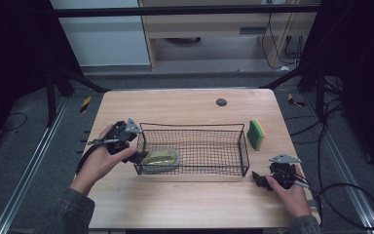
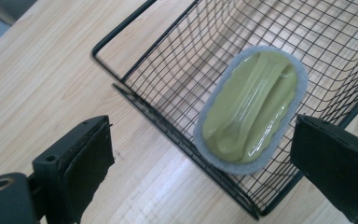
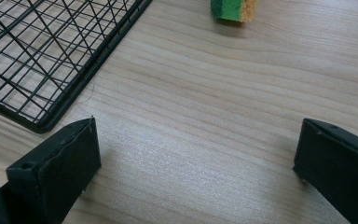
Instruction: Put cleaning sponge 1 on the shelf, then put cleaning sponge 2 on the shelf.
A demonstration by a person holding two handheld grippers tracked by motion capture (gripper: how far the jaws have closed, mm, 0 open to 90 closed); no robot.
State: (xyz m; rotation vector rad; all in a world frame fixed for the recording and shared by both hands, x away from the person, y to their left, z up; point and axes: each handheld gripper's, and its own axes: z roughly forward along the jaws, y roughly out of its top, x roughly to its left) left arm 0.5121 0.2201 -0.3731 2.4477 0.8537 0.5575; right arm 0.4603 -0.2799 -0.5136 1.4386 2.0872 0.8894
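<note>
On a wooden table [image 1: 185, 200], we are holding the left gripper [image 1: 137, 157] with jaws apart, just outside the wire basket [image 1: 243, 146], the green scrub pad [image 1: 161, 157] lying inside directly ahead. Our right gripper [image 1: 259, 179] is resting wide open, a sponge [image 1: 255, 134] beyond it.

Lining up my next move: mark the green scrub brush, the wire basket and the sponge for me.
green scrub brush [image 2: 254, 107], left gripper view, on its glossy handle top.
wire basket [image 1: 195, 125], high view, on the far rim.
sponge [image 1: 256, 134], high view, on its green face.
</note>
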